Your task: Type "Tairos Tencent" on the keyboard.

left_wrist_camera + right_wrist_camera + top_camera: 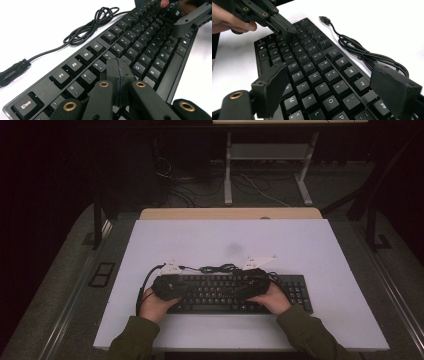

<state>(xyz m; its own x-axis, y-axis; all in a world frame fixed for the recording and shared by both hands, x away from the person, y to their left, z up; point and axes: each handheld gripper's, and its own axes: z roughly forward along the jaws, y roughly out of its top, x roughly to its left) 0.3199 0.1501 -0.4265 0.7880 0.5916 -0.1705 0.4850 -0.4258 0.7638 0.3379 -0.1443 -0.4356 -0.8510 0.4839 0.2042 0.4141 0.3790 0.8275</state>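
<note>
sleeves: olive-green, long, reaching to both wrists
left gripper [119, 65]: matte black links with brass-coloured pivot rings; flat, dark, rough-faced pads
right gripper [332, 85]: same black links, one brass ring, two broad slab-like dark pads
top plates: pale grey, three-cornered, one on each gripper
cables: thin, black, trailing from the gripper bodies
</note>
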